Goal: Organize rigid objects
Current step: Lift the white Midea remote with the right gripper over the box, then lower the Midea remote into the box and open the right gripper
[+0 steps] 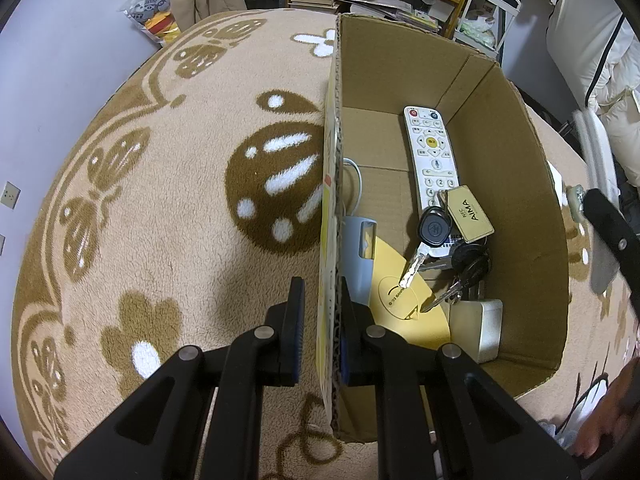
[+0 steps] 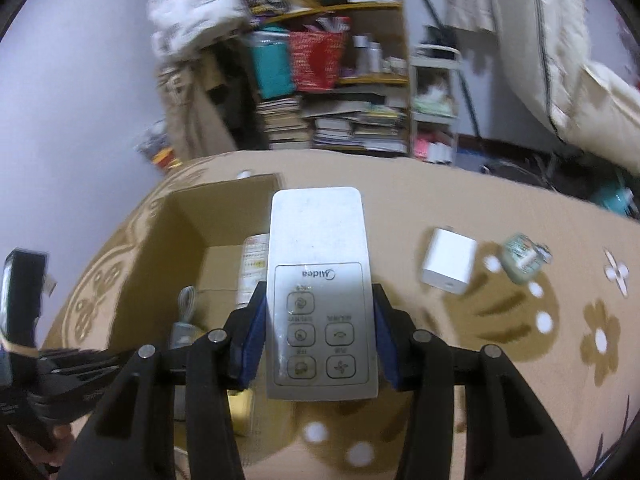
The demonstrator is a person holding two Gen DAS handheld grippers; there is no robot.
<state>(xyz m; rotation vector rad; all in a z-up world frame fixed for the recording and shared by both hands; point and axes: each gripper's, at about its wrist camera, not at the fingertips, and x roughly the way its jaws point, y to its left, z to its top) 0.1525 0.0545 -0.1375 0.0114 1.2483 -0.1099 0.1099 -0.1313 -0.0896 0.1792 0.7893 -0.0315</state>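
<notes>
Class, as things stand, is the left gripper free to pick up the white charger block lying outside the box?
Probably not: the left gripper is shut on the cardboard box wall, and the white charger block lies on the blanket beyond the box's far side.

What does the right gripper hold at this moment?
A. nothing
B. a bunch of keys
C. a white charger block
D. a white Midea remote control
D: in the right wrist view, the right gripper is shut on the white Midea remote control; the white charger block lies on the blanket.

Home bedroom: fleece blanket (image 1: 160, 208), cluttered bookshelf (image 2: 332, 120).
</notes>
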